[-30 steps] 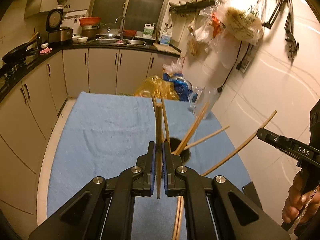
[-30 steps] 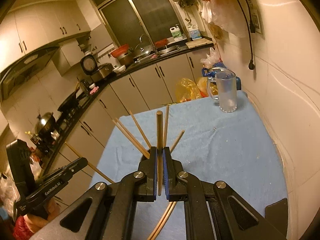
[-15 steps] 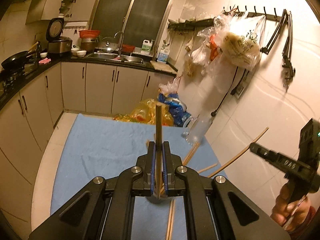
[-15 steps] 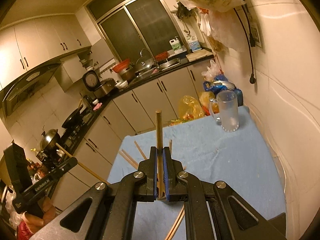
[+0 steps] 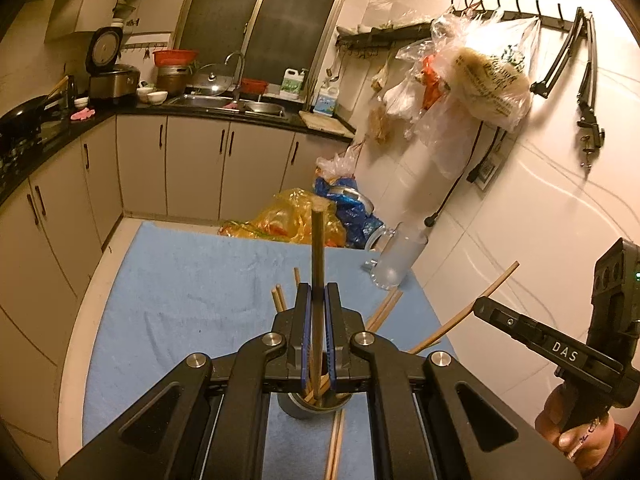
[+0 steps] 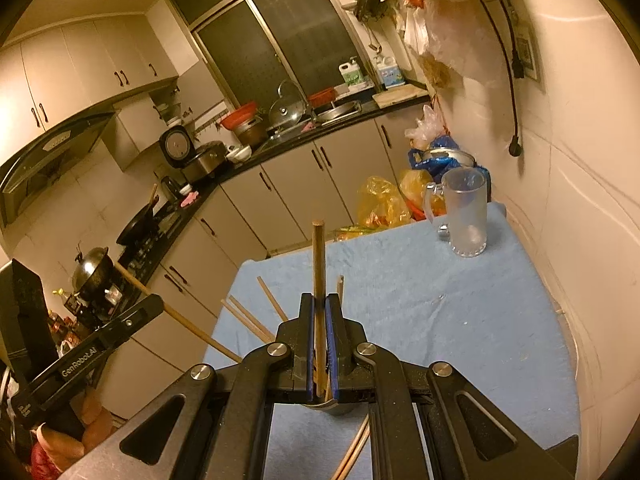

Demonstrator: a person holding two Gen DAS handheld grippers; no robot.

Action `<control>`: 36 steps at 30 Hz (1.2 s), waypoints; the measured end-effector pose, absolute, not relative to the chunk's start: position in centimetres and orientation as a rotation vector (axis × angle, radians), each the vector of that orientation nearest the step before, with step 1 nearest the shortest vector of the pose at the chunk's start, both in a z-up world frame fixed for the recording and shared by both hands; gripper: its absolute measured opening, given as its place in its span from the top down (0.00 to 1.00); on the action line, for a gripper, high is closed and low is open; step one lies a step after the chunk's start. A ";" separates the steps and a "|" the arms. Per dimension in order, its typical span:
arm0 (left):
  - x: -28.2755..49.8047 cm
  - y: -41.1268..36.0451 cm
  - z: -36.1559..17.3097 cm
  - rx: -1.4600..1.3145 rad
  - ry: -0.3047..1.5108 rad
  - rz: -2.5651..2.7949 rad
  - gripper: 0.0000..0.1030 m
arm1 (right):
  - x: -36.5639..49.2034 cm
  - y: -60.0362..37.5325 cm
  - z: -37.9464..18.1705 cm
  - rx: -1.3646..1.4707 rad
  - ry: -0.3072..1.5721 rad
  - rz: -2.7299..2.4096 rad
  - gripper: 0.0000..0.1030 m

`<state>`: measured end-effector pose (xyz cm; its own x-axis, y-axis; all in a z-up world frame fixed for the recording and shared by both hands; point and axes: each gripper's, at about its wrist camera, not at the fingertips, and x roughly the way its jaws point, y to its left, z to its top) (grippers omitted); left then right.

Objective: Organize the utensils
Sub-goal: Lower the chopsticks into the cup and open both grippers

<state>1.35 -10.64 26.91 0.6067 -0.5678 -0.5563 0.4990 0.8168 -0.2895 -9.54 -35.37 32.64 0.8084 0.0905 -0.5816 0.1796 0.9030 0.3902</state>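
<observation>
dim kitchen, grey cabinets (image 5: 192,168), dark window (image 5: 264,12), white wall (image 5: 540,208)

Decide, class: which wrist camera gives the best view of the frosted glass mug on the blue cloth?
The right wrist view: the frosted glass mug stands whole and upright, handle and rim clear. In the left wrist view it appears smaller, tilted by the lens near the wall.

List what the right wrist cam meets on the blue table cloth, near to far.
right gripper shut on a chopstick → metal holder with chopsticks → bare blue cloth → frosted glass mug at the far edge.
</observation>
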 end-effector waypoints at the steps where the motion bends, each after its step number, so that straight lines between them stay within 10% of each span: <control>1: 1.5 -10.7 26.7 -0.110 0.686 -0.618 0.94 | -9.4 -35.3 32.4 0.446 0.639 -0.048 0.94; 31: 3.1 -11.0 22.0 -0.076 0.770 -0.574 0.94 | -5.2 -33.3 27.3 0.369 0.785 -0.066 0.93; 36: 3.0 -10.5 22.8 -0.080 0.751 -0.557 0.82 | -6.0 -33.9 28.8 0.386 0.748 -0.079 0.87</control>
